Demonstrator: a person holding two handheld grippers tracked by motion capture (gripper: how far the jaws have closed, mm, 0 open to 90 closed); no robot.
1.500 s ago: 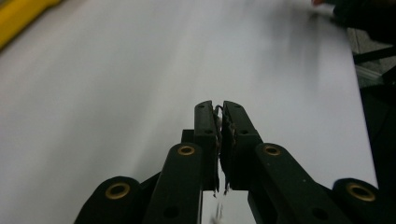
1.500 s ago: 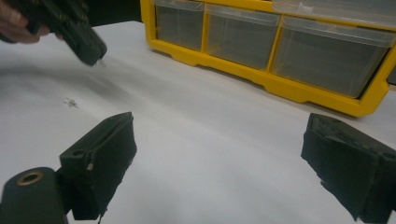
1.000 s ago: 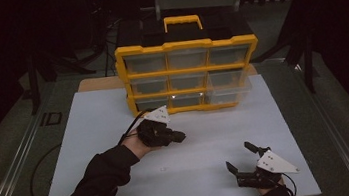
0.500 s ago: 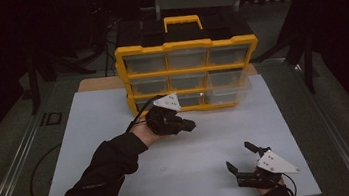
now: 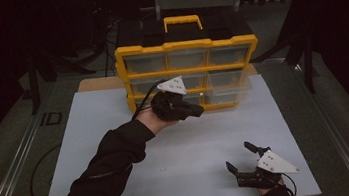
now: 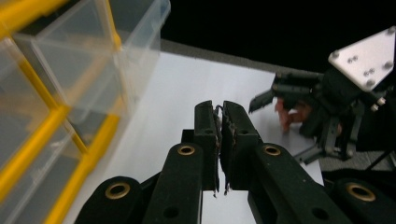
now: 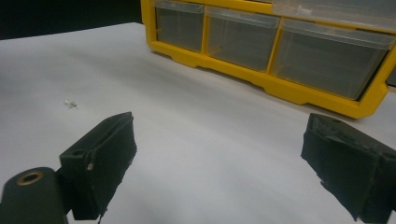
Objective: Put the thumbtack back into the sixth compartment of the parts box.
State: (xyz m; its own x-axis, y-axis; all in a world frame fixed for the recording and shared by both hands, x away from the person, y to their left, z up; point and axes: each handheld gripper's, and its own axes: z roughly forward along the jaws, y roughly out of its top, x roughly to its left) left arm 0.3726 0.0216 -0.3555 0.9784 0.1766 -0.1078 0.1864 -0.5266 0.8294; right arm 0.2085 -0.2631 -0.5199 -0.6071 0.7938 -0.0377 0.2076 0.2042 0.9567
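Observation:
A yellow organizer cabinet [image 5: 186,46] with clear drawers stands at the far middle of the white board [image 5: 96,133]. One lower right drawer [image 5: 229,91] is pulled out; it also shows in the left gripper view [image 6: 121,42]. My left gripper [image 5: 195,111] hovers just in front of the bottom drawer row, its jaws shut [image 6: 219,109]; only a thin dark sliver at the tips, which I cannot identify. My right gripper [image 5: 243,157] rests at the front right, jaws wide open [image 7: 219,172] over bare board. It also appears across the board in the left gripper view [image 6: 276,133].
A tiny pale speck [image 7: 71,103] lies on the board left of the right gripper, seen as a dot in the high view [image 5: 162,169]. A black cable [image 5: 44,164] loops off the board's left side. Dark floor and stands surround the table.
The left hand has risen and moved away from the person and to the right, closer to the cabinet's lower drawers, jaws still shut. The right gripper has stayed in place.

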